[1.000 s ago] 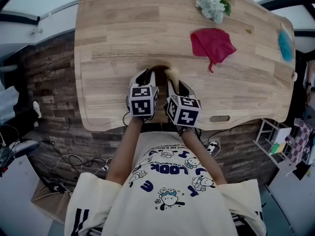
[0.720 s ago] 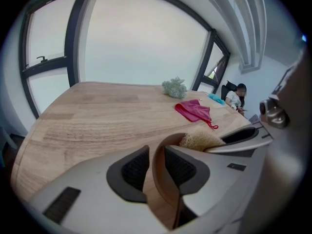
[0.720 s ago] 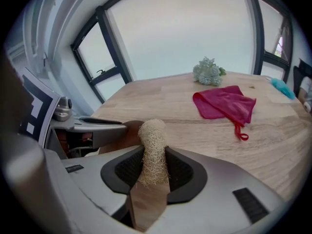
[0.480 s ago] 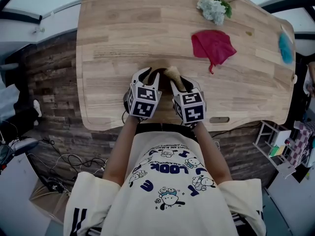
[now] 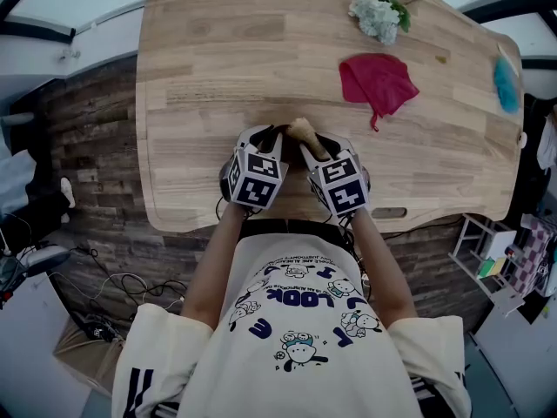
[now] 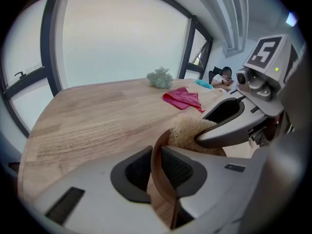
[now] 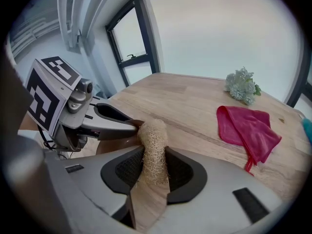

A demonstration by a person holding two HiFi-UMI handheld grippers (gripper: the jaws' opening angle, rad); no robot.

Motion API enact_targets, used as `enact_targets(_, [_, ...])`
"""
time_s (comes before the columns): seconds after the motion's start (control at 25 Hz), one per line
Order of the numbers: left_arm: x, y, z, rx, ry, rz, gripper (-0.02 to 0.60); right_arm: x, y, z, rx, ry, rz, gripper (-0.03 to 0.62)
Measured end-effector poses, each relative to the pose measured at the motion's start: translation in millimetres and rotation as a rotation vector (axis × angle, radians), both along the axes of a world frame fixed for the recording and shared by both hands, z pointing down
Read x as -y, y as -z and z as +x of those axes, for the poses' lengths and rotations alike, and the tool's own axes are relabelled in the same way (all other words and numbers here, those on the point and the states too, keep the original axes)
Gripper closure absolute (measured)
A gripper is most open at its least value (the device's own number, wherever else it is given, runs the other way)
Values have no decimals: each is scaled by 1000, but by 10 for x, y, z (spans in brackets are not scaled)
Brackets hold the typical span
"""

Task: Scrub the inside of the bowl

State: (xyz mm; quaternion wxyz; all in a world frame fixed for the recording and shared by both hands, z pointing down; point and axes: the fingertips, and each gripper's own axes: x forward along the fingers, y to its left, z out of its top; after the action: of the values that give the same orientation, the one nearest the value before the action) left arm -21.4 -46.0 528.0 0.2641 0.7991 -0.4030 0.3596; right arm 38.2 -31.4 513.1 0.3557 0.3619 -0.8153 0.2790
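Observation:
A dark brown bowl (image 5: 273, 134) sits at the near edge of the wooden table (image 5: 218, 59). Its thin rim (image 6: 158, 169) stands between the jaws of my left gripper (image 5: 261, 136), which are closing onto it. The pads (image 6: 178, 169) press on the rim. My right gripper (image 5: 318, 148) is shut on a pale loofah scrubber (image 7: 153, 150). The scrubber's tip (image 5: 303, 131) reaches over the bowl, close to the left gripper's finger (image 7: 114, 125). In the left gripper view the loofah (image 6: 192, 129) lies just behind the rim, under the right gripper's finger (image 6: 226, 123). The inside of the bowl is mostly hidden.
A red cloth (image 5: 376, 78) lies right of centre on the table. A bunch of pale flowers (image 5: 376, 11) lies at the far side, and a blue thing (image 5: 504, 81) at the right edge. A slot (image 5: 388, 211) is cut near the front edge. Cables lie on the floor to the left.
Both grippers have shifted a little away from the table's edge. The right one, with the loofah, has moved slightly right. The bowl stays between them.

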Motion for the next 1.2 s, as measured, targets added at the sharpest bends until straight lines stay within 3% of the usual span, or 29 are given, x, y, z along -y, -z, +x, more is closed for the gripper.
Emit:
enact_targets(0.36, [7, 1, -19, -72, 120, -18, 506, 18, -33, 39, -7, -76, -6, 461])
enact_targets(0.96, [-13, 10, -63, -101, 266, -11, 506, -56, -57, 154, -4, -290, -26, 462])
enact_targets(1.2, [-12, 12, -89, -102, 321, 5, 506, -140, -56, 199, 45, -415, -55, 462])
